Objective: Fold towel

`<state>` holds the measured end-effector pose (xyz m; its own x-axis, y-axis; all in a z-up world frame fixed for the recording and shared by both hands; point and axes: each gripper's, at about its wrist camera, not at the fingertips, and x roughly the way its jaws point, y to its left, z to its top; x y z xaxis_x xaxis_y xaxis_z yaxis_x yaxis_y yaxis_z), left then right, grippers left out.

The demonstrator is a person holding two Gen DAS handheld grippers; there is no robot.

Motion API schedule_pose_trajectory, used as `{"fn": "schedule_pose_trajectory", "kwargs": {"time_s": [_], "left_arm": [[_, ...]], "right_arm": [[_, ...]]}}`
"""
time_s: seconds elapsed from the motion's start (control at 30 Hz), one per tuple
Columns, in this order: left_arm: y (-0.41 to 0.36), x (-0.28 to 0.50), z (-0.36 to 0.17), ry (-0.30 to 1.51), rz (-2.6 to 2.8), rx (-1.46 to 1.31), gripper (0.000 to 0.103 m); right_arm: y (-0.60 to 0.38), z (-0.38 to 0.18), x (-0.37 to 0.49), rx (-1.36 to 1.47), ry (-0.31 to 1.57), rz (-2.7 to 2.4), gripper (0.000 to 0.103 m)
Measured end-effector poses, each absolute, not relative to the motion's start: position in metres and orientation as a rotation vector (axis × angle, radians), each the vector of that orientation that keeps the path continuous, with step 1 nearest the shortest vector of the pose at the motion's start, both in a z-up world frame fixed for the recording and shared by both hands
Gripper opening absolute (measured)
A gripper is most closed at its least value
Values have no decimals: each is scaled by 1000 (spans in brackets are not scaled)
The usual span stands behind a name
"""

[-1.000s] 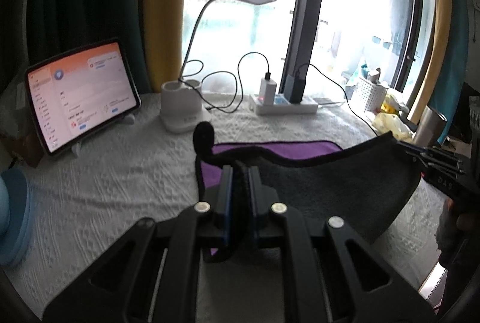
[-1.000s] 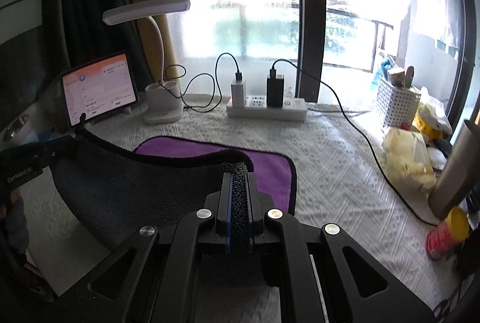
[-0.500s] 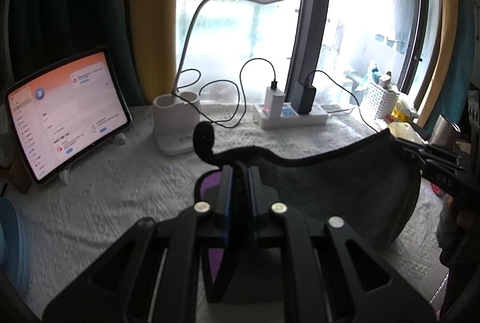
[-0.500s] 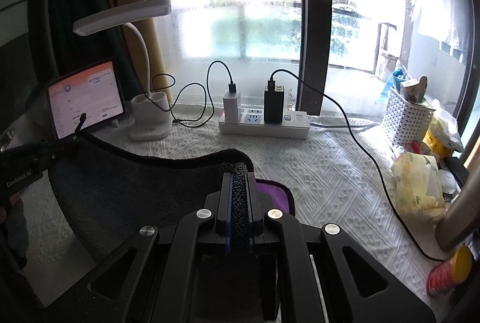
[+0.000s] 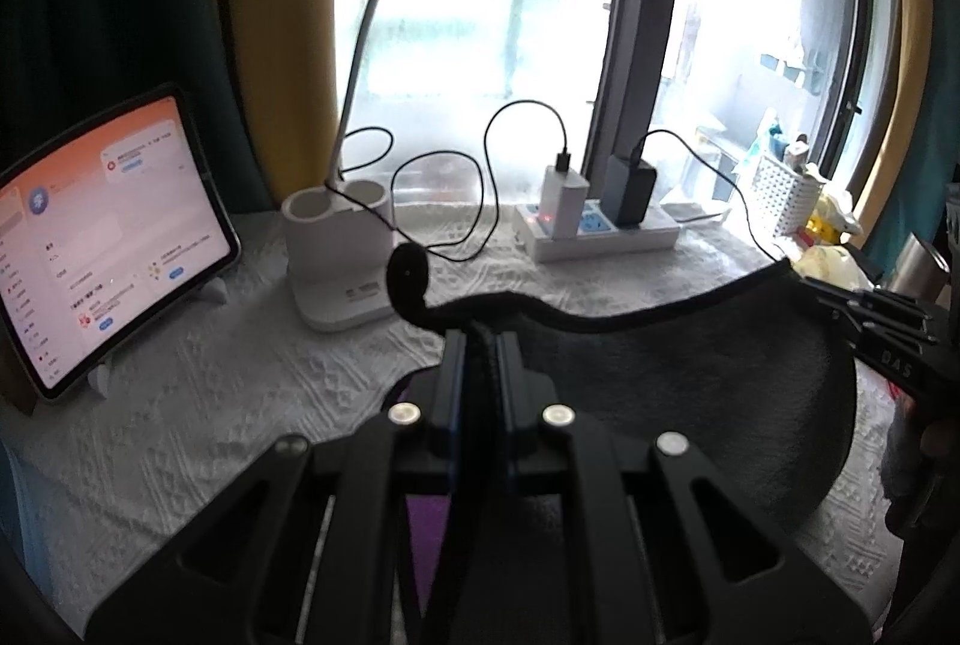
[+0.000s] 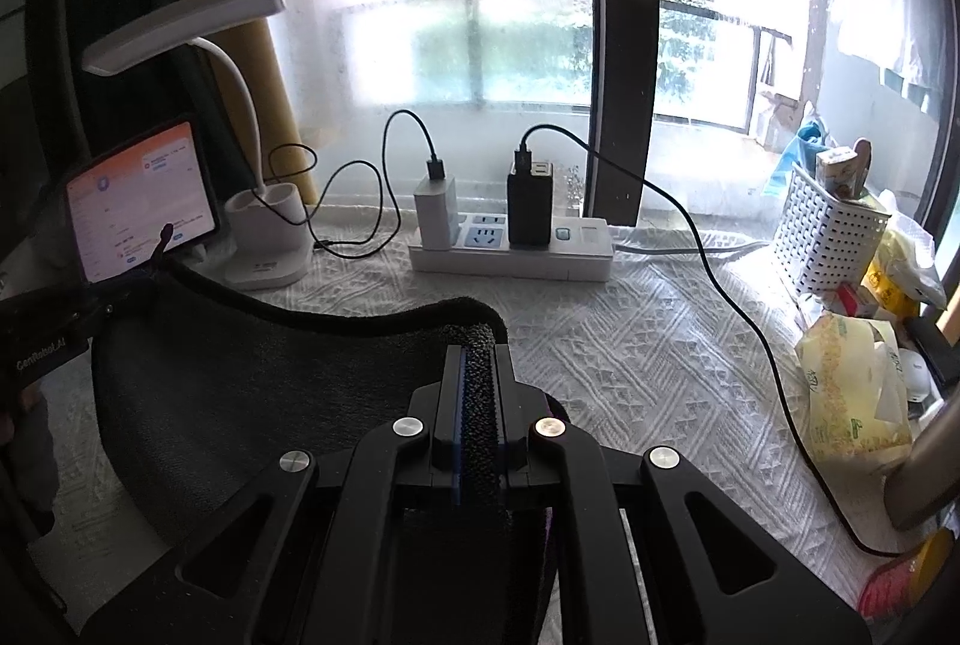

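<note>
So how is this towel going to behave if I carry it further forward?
Probably floppy: the towel sags between the left gripper and right gripper. Its looped corner curls free, so edges may fold over. It looks light but could brush the lamp base.

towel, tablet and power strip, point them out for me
towel (image 6: 270, 381), right wrist view, grey face of the lifted cloth
tablet (image 5: 102, 237), left wrist view, middle of the lit screen
power strip (image 6: 576, 255), right wrist view, white top

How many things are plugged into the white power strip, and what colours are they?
White charger: 1
Black charger: 1
Total plugged into the power strip: 2
</note>
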<state>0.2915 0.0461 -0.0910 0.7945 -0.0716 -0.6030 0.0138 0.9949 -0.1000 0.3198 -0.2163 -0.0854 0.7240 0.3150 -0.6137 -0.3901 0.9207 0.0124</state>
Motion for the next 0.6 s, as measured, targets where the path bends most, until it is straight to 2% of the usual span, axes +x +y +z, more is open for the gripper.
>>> {"fn": "schedule_pose_trajectory", "kwargs": {"time_s": [0.6], "left_arm": [[50,344,-149,796,-11,-66,10]], "right_arm": [[-215,-140,362,-127,774,360,8]]}}
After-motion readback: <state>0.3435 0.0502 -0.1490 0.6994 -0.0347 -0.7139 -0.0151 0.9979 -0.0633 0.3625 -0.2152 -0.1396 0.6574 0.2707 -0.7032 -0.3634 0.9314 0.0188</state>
